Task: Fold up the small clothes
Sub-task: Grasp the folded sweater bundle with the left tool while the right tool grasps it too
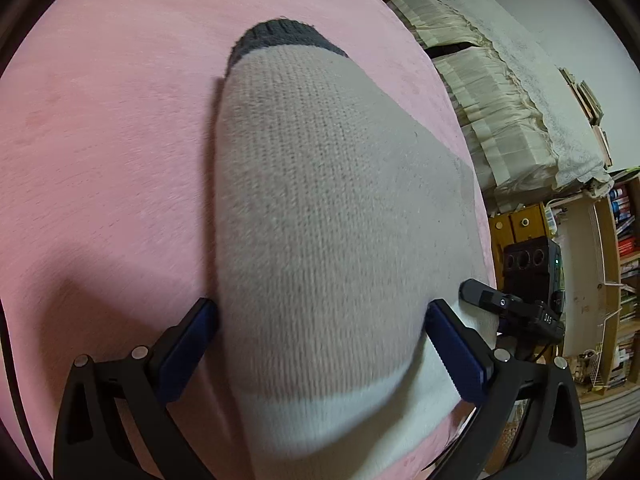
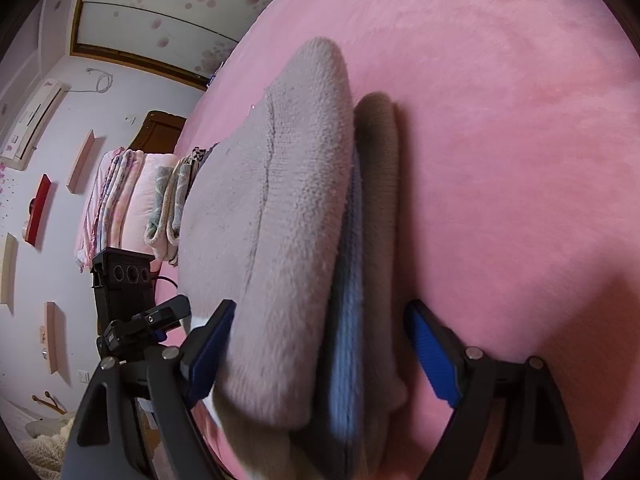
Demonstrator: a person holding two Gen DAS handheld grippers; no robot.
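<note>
The sock (image 1: 320, 208) lies on the pink bed (image 1: 100, 140) – long way pointing far from both claws. Left claw (image 1: 320, 344) spread around its near end (not pinching). Right claw (image 2: 320, 352) is spread wide too – loose.

- We find a home bedroom.
- A bed (image 2: 500, 80) under a pink plush cover fills both views.
- Folded quilts and blankets (image 2: 120, 200) are stacked beside a dark wooden headboard (image 2: 156, 130).
- A wall air conditioner (image 2: 34, 120) hangs on a lilac wall.
- A wooden bookshelf (image 1: 624, 260) holds books, next to furniture draped in lace-edged cloth (image 1: 520, 92).
</note>
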